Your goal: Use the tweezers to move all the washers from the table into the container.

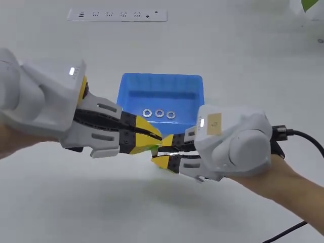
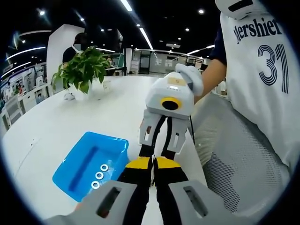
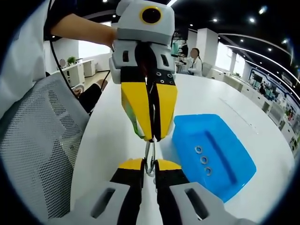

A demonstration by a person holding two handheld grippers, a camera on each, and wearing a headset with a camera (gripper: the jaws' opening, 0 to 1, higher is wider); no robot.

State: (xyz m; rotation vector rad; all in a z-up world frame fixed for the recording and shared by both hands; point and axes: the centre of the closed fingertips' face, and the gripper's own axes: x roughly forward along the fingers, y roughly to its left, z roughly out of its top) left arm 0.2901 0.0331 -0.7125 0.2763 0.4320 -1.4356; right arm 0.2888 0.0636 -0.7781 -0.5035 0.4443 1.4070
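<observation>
3 washers (image 1: 159,114) in container (image 1: 132,87); L hand-held gripper (image 2: 152,165) & R hand-held gripper (image 3: 149,166) clamp tweezers (image 3: 150,151).

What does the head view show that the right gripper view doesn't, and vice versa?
Head view: a power strip and the cable trailing from the right gripper. Right gripper view: a mesh chair and a clear look at the tweezers held between both grippers' shut jaws. Shared: the blue container holding three washers, and the left gripper.
</observation>
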